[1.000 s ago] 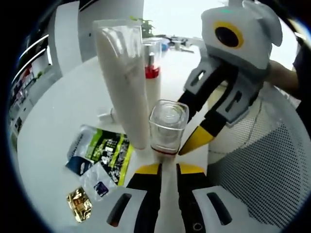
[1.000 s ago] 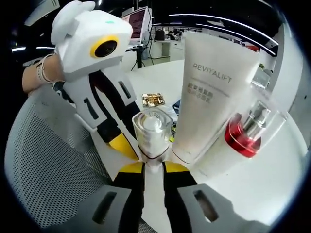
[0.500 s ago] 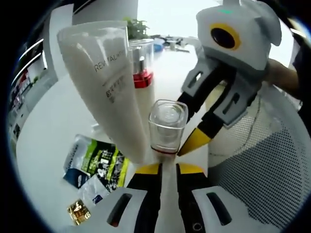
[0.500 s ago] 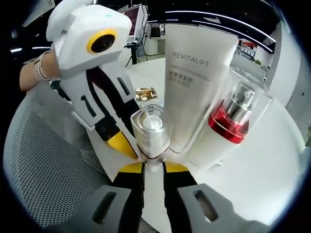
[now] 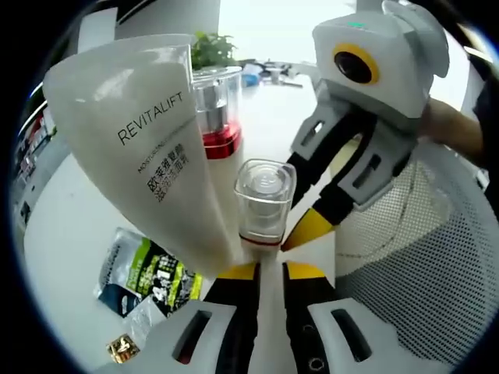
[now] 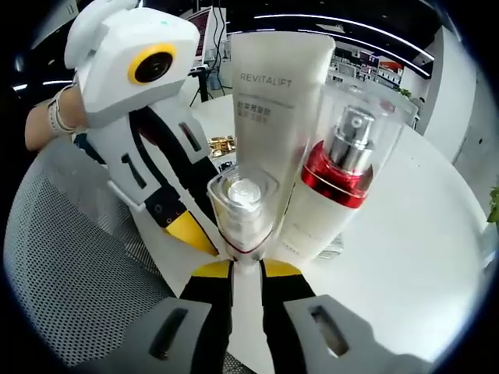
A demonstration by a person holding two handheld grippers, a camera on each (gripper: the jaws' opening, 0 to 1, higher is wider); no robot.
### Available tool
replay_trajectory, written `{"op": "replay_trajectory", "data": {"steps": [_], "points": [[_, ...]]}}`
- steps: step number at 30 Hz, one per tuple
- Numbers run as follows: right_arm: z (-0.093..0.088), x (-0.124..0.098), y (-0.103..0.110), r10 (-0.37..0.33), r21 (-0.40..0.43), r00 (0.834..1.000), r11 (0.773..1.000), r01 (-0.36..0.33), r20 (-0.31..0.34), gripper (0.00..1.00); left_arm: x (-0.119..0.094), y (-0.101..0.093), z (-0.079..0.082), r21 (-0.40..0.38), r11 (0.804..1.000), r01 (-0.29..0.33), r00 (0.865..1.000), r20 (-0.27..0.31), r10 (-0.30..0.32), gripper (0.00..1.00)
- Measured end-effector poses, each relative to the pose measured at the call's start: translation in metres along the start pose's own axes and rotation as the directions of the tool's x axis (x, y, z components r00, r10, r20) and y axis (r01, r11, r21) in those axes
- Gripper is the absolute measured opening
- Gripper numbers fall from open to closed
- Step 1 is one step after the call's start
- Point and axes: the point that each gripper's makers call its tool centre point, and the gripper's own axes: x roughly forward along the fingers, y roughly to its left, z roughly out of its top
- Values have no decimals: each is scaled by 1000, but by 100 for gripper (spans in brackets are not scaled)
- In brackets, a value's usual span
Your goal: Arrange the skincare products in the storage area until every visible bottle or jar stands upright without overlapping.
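**Kid:** Fingers first! What are they doing?

**Helper:** Both grippers pinch the same little bottle [image 5: 265, 204]. The left gripper [image 5: 263, 269] has its yellow tips closed on the bottle's base. The right gripper [image 6: 246, 266] does the same from the other side.

**Kid:** Where is the bottle?

**Helper:** It stands straight up on the white table [image 6: 413, 241]. The big tube [image 6: 274, 117] is just behind it. The pump bottle [image 6: 337, 175] with the red band is beside the tube. All three are packed close.

**Kid:** How do we do this bit well?

**Helper:** I think one gripper should let go slowly, so the bottle does not tip. Open it just a little and pull straight back.

**Kid:** Is there room?

**Helper:** Not much near the tube; a bump could knock it over. A mesh basket [image 5: 405, 257] sits on one side. Flat packets [image 5: 152, 276] lie on the other. More bare table shows past the pump bottle.
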Motion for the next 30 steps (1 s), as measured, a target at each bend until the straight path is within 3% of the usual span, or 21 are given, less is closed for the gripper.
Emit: {"op": "replay_trajectory", "data": {"steps": [30], "points": [[-9,-1,-15,-46,43,999,998,46,-15,11,10,2,8,5,1000,-7,1000,11,7,7]]}}
